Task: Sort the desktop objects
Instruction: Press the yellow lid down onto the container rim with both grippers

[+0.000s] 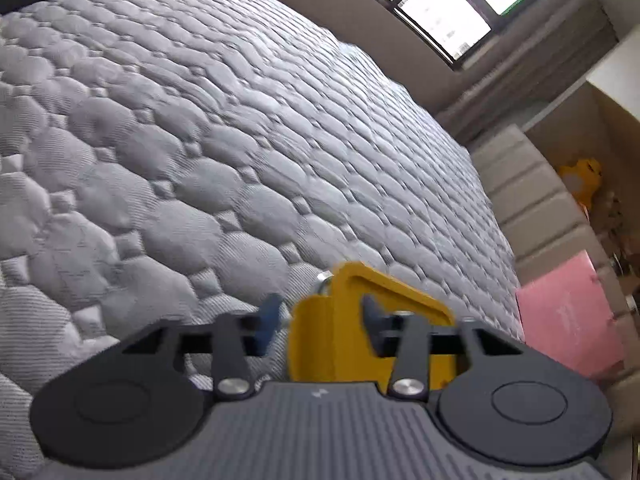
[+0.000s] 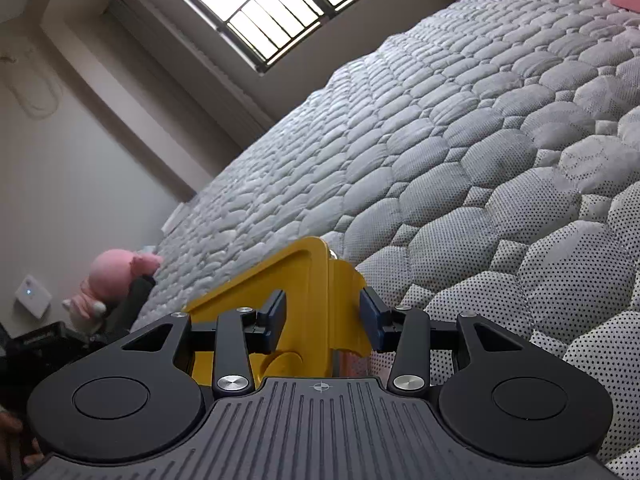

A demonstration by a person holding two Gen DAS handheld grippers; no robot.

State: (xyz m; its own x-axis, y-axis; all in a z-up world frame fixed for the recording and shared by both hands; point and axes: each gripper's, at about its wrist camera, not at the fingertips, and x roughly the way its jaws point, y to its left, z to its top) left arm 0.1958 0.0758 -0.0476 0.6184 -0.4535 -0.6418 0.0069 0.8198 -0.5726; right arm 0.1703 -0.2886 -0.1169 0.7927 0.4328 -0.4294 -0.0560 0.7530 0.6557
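A yellow plastic box (image 1: 340, 332) with a lid and clip latches is held between both grippers over a grey quilted mattress (image 1: 200, 140). My left gripper (image 1: 320, 320) has its dark fingers around a yellow side latch; the left pad stands a little off it, the right pad lies against the box. In the right wrist view my right gripper (image 2: 322, 322) is shut on the box's other yellow latch (image 2: 340, 304), with the lid (image 2: 272, 280) stretching away to the left.
A pink flat box (image 1: 568, 316) leans beside the mattress by a padded headboard (image 1: 520, 184). A yellow toy (image 1: 580, 176) sits on a shelf. A pink plush (image 2: 116, 276) lies at the mattress's far edge. A window (image 2: 272, 4) is above.
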